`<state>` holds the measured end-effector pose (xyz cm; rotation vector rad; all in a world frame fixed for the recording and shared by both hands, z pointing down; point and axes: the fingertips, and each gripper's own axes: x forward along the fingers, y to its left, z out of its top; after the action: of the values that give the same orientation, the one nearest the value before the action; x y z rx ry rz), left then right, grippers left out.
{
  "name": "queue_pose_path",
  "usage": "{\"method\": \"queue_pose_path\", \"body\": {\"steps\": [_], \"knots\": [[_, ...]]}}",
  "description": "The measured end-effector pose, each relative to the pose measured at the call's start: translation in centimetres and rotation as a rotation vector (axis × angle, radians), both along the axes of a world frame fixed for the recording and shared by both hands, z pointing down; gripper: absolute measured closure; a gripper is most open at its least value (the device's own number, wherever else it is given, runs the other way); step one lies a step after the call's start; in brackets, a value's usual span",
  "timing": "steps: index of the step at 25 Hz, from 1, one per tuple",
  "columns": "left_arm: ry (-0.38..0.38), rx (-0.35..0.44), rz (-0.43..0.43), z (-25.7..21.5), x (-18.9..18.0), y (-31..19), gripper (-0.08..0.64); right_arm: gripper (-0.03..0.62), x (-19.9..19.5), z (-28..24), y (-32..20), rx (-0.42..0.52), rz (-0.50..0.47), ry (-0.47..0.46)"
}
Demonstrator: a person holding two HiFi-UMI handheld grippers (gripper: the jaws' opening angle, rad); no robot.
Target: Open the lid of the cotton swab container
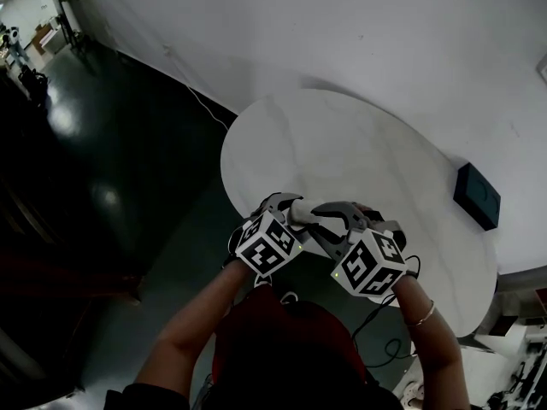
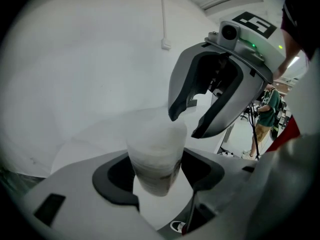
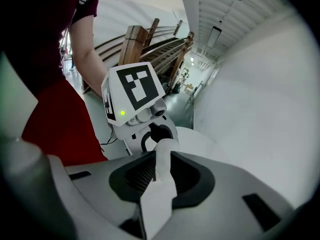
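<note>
The cotton swab container (image 2: 155, 149) is a translucent white cylinder. My left gripper (image 2: 159, 174) is shut on its body and holds it just above the table's near edge (image 1: 256, 199). In the head view the container (image 1: 302, 214) shows between the two grippers. My right gripper (image 2: 186, 124) reaches in from the right, its two fingertips spread at the container's top rim. In the right gripper view a thin white part, which looks like the lid (image 3: 163, 159), stands edge-on between the jaws of my right gripper (image 3: 161, 178). The pads do not seem to press on it.
The round white table (image 1: 342, 143) stands against a white backdrop. A dark box (image 1: 477, 195) lies near the table's right edge. A cable (image 1: 201, 101) runs over the dark floor at the left. A person in green (image 2: 269, 109) stands far off.
</note>
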<state>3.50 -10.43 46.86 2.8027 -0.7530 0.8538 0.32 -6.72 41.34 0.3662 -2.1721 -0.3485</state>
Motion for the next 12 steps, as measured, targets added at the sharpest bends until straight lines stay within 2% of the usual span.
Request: {"method": "queue_pose_path", "body": {"steps": [12], "knots": [[-0.019,0.002,0.012,0.3,-1.0,0.6,0.278,0.449,-0.8,1.2,0.0,0.023,-0.099,0.178]]}}
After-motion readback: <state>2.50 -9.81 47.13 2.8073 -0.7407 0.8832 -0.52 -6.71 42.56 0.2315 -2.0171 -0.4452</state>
